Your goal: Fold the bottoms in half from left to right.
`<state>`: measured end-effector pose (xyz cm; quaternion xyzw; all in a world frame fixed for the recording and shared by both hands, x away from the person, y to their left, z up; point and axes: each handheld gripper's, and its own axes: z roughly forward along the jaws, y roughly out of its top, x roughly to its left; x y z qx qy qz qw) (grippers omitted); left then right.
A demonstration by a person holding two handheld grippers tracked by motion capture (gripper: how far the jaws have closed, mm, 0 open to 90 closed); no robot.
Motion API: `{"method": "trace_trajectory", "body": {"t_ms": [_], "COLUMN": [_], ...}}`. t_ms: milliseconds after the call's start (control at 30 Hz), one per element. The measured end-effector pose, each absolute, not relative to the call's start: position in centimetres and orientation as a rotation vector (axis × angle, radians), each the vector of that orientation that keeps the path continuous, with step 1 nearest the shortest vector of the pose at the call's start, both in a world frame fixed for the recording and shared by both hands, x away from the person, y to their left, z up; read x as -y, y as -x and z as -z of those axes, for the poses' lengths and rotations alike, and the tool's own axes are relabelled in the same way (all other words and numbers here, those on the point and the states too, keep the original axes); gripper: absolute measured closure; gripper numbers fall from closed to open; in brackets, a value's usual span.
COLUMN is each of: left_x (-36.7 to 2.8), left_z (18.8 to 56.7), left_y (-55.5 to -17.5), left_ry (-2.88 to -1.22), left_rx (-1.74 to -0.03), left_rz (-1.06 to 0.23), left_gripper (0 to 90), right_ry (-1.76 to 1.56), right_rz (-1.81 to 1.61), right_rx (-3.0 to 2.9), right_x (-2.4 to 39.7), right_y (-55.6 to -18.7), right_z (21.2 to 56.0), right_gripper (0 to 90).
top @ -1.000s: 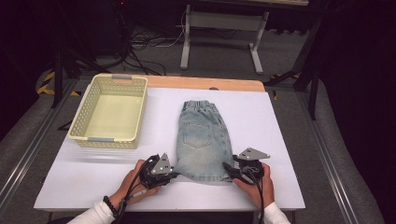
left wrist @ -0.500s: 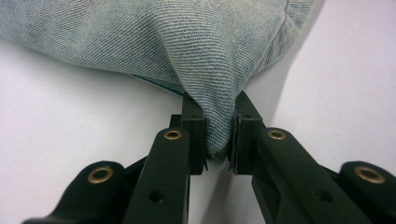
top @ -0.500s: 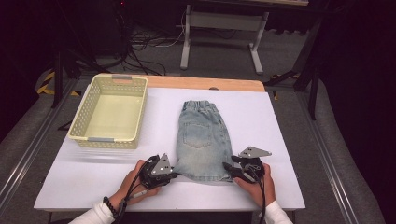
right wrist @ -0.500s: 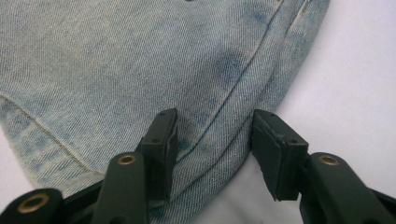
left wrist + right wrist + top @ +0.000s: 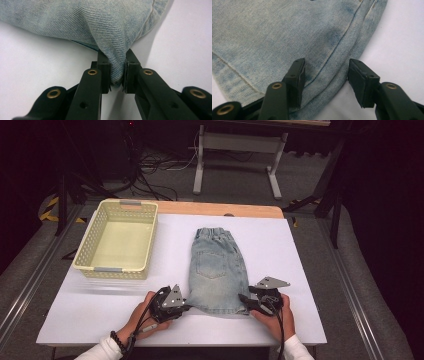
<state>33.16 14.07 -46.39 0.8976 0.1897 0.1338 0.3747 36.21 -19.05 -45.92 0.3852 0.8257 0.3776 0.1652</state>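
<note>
Light-blue denim shorts (image 5: 217, 270) lie flat on the white table (image 5: 285, 250), waistband at the far end. My left gripper (image 5: 187, 305) is at their near left corner. In the left gripper view it (image 5: 117, 75) is shut on a pinched fold of the denim (image 5: 100, 22). My right gripper (image 5: 244, 301) is at the near right corner. In the right gripper view it (image 5: 325, 75) stands open over the hem (image 5: 287, 32). Its jaws have just opened a little, and denim lies between them without being pressed.
A pale yellow plastic basket (image 5: 116, 269) stands on the table's left, with nothing in it. The table's wooden far edge (image 5: 220, 209) shows beyond the white sheet. A metal stand (image 5: 235, 142) and cables are on the floor behind.
</note>
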Motion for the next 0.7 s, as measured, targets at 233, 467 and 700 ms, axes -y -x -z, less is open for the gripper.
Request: {"method": "trace_trajectory", "body": {"t_ms": [233,467,700], "left_x": [-13.9,-13.8,-14.1], "left_z": [46.4,46.1,45.1], "left_y": [-32.8,-32.3,-30.8], "left_ry": [-2.295,-2.289,-2.283], "left_rx": [-0.516,-0.534,-0.528], "left_rz": [-0.354,-0.327,-0.314], "left_gripper": [80.2,80.3,80.3], "right_ry": [-1.09,-1.073,-1.091], "right_rz": [-1.038,-1.012,-1.05], "right_rx": [-2.342,-2.362,-2.384], "right_x": [18.7,18.6,19.0], "right_y": [-35.8,-35.2,-33.9], "right_z": [45.8,45.4,45.6], "right_gripper": [51.1,53.2,50.8]}}
